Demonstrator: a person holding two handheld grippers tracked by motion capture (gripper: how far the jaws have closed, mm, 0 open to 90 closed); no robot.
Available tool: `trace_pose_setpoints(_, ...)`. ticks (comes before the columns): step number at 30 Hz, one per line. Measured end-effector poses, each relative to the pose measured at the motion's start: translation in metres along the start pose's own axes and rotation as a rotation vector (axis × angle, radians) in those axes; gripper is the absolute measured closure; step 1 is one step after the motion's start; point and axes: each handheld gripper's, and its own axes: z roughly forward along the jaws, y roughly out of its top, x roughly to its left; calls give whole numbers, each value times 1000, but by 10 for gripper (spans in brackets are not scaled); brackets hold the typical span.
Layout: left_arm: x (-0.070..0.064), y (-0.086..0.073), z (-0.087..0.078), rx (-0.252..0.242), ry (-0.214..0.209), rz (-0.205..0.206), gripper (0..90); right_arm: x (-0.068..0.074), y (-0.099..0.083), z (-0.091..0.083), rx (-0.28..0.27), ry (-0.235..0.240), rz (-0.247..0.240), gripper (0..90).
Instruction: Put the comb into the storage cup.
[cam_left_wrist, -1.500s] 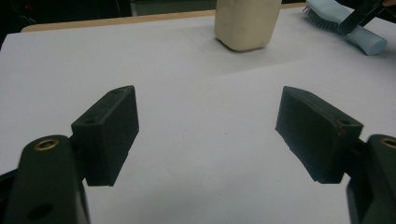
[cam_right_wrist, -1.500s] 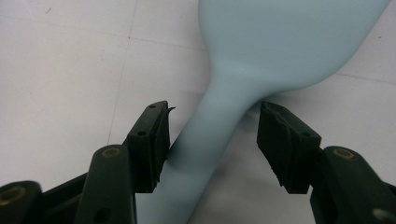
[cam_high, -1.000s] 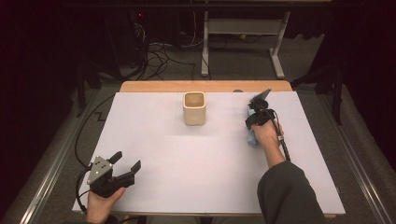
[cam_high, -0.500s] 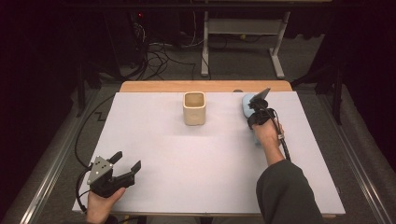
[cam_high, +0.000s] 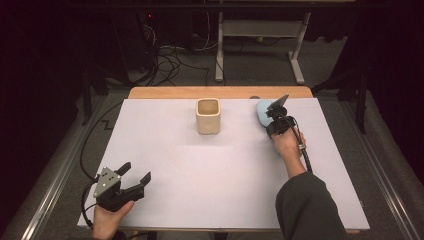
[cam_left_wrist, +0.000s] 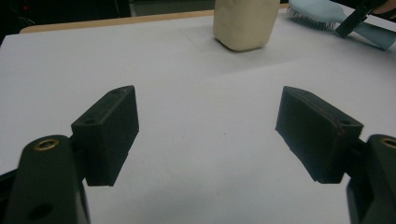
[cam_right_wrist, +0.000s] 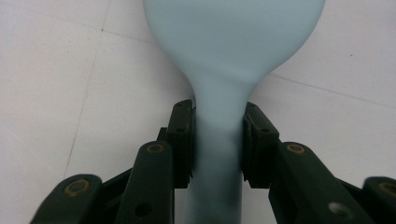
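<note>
Up close, the right gripper (cam_right_wrist: 217, 140) clamps the pale blue hairbrush (cam_right_wrist: 233, 56) by its handle; bristles (cam_left_wrist: 303, 16) show from the left gripper's (cam_left_wrist: 208, 135) side, jaws apart over the white table (cam_high: 225, 170).

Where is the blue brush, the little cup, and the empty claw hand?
blue brush (cam_right_wrist: 233, 42), right gripper view, on its wide smooth back.
little cup (cam_high: 208, 118), high view, on its front wall.
left gripper (cam_high: 133, 176), high view, between its open fingers.

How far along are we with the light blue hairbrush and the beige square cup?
Done: the right gripper is shut on the handle of the light blue plastic hairbrush, grasp secured. In hand: the brush sits beside the beige square cup, to its right. Left: probably getting the brush into the cup. The left gripper waits open at the near edge.
</note>
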Motion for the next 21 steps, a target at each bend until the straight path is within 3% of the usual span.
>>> trace_pose_setpoints(21,0,0,0,1,4,-2,221,-5,-9,-18,-89,16,-60,703)
